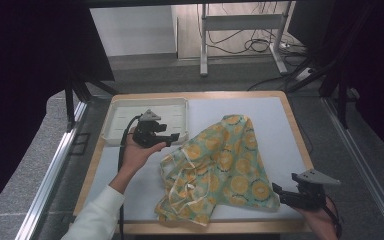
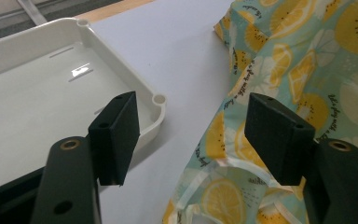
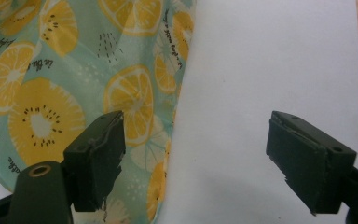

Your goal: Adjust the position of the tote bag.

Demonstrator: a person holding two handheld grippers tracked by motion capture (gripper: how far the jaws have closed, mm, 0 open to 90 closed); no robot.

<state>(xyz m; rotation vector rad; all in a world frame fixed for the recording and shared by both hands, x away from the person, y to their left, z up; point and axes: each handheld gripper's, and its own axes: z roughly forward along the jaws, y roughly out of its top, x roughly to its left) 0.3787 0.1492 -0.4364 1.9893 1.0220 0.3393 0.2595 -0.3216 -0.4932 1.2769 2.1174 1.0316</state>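
My left fingers (image 2: 116, 135) stand wide apart with nothing between them; the left gripper (image 1: 169, 138) hangs above the table (image 1: 240, 102), between the white tray (image 1: 114, 131) and the cloth (image 1: 220, 165). In the left gripper view one jaw sits over the tray's near corner (image 2: 156, 109) and the other over the cloth's edge (image 2: 279, 60).

My right fingers (image 3: 98, 154) are spread just as wide and grip nothing. The right gripper (image 1: 279, 192) is at the near right of the table, tips just beside the cloth's corner. In the right gripper view one jaw overlaps the cloth (image 3: 74, 70), the other hangs over bare white surface.

The cloth, teal with yellow fruit slices, lies crumpled across the middle of the table, right of the tray.
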